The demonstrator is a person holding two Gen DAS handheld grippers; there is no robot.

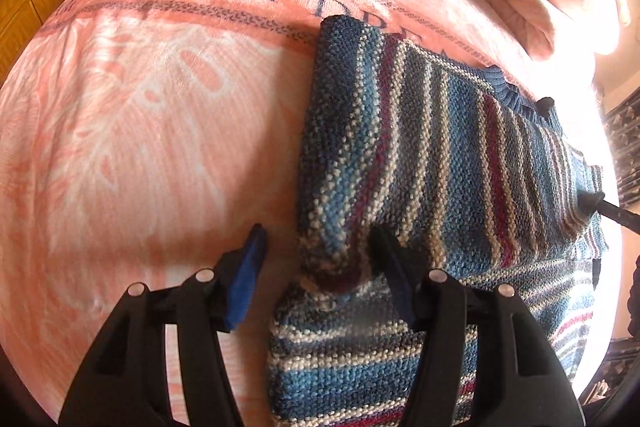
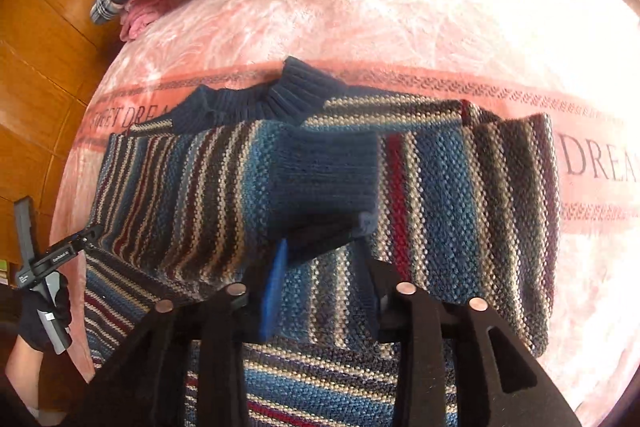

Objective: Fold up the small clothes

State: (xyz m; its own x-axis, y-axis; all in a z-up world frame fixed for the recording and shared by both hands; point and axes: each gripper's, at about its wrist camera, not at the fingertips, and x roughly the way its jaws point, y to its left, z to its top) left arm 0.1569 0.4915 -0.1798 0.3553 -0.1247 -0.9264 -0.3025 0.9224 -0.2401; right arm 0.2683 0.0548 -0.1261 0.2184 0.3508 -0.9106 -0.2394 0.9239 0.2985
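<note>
step: sleeves are lying folded across the sweater, body fold pending | place: sweater is lying mid-bed on the pink blanket | left gripper: gaping, straddling the sweater's side edge | right gripper: spread over the cuff, seemingly gripping nothing | next: pinching the hem, carrying it toward the collar

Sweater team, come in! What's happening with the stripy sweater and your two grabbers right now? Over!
Both grippers open: left gripper at the folded edge, right gripper over the cuff. Striped sweater on pink blanket, both sleeves folded in. Nothing in the way.
</note>
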